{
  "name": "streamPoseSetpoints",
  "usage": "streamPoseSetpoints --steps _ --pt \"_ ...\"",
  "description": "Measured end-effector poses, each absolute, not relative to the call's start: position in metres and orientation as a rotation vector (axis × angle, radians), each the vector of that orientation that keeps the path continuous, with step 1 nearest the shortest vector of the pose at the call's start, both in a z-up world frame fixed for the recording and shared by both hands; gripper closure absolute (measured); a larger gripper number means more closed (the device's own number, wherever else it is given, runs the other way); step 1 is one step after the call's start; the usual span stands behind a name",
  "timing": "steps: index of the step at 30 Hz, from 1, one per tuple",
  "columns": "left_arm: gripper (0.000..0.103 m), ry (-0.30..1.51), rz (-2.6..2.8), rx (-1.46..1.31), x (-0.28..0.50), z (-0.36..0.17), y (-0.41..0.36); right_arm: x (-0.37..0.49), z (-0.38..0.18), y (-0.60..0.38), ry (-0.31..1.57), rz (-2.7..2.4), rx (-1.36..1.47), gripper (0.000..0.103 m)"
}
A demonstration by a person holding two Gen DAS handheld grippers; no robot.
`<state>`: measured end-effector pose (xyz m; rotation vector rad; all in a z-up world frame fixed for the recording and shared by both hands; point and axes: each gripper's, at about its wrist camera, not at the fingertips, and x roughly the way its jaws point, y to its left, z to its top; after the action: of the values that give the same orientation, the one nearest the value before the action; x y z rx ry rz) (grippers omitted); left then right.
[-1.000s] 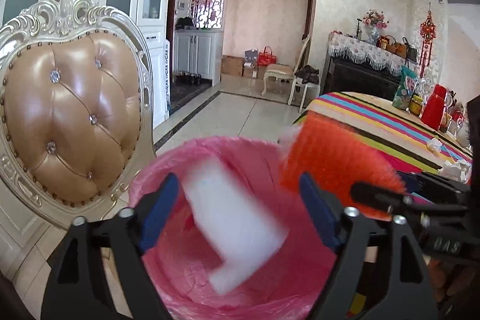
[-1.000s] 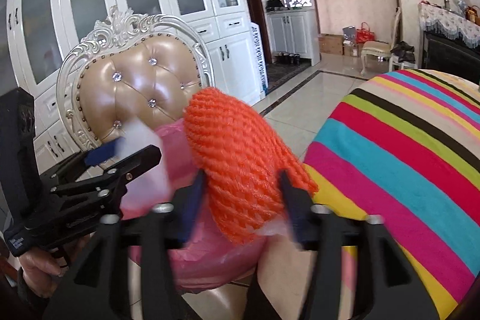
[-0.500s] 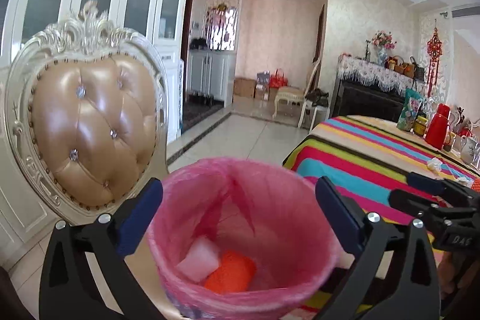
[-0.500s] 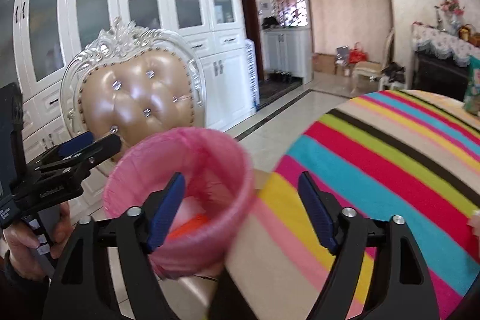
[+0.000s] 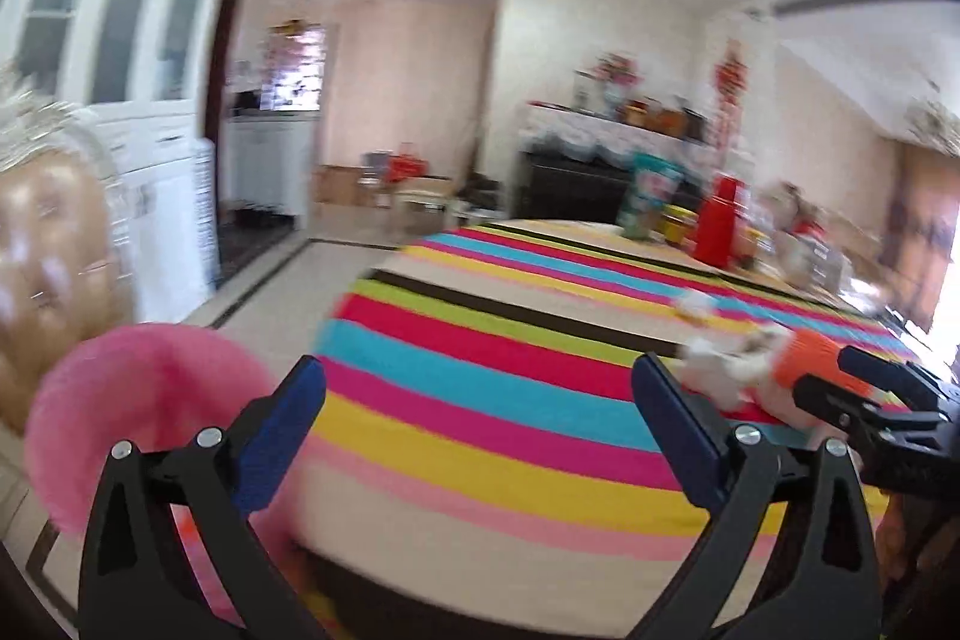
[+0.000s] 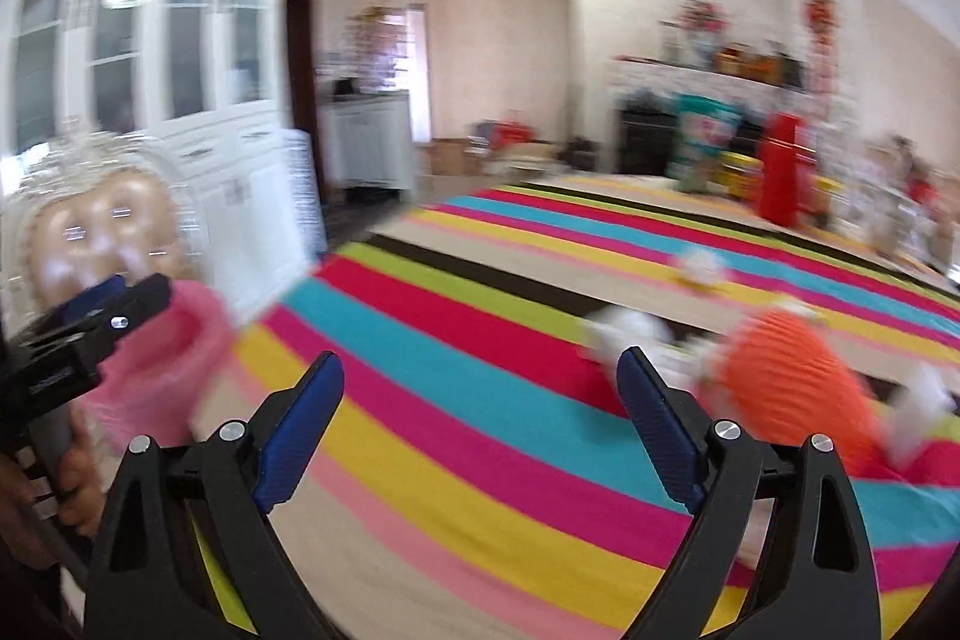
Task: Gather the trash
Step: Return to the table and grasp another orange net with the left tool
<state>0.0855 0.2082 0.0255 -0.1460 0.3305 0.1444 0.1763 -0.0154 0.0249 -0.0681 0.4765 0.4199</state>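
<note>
The pink-lined trash bin [image 5: 138,400] stands low at the left, beside the striped tablecloth [image 5: 510,400]. My left gripper [image 5: 474,382] is open wide over the cloth, with nothing between its fingers. My right gripper [image 6: 480,376] hangs over the stripes with its jaws opening and nothing between them. An orange foam net [image 6: 792,388] lies on the cloth just right of its right finger, among white crumpled paper [image 6: 630,328]. Another small white scrap [image 6: 696,268] lies farther back. In the left wrist view the orange net [image 5: 804,364] shows behind the right gripper [image 5: 888,400]. Everything is blurred by motion.
A tan tufted chair [image 6: 102,232] stands behind the bin, before white glass-door cabinets [image 6: 150,58]. A red thermos [image 6: 786,172], a snack bag [image 6: 702,142] and jars crowd the table's far end. A hand [image 6: 78,478] holds the left gripper [image 6: 102,322]. Tiled floor lies beyond the table.
A white piece and an orange net dropped into the bin. Both views then swung right, from the bin to the striped table. Both grippers opened wider.
</note>
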Motion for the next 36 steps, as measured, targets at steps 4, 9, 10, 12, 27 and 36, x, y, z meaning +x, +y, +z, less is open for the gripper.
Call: streamPoseSetpoints --steps 4,9,10,12,27,36 --pt "0.004 0.368 0.027 -0.132 0.11 0.023 0.154 0.177 0.019 -0.087 0.476 0.294 -0.019 0.012" --pt "0.004 0.46 -0.088 -0.137 0.144 0.006 0.092 0.179 0.009 -0.165 0.447 0.135 0.032 0.007" --pt "0.004 0.466 -0.098 -0.126 0.148 0.003 0.082 0.18 0.008 -0.172 0.449 0.122 0.039 0.007" --pt "0.004 0.474 -0.124 -0.099 0.156 -0.002 0.059 0.185 0.006 -0.193 0.458 0.088 0.061 0.007" --pt "0.004 0.55 -0.218 -0.169 0.21 -0.007 -0.017 0.221 -0.012 -0.283 0.539 -0.007 0.162 0.007" --pt "0.004 0.59 -0.201 -0.197 0.251 -0.003 -0.052 0.219 -0.016 -0.296 0.513 -0.016 0.197 0.007"
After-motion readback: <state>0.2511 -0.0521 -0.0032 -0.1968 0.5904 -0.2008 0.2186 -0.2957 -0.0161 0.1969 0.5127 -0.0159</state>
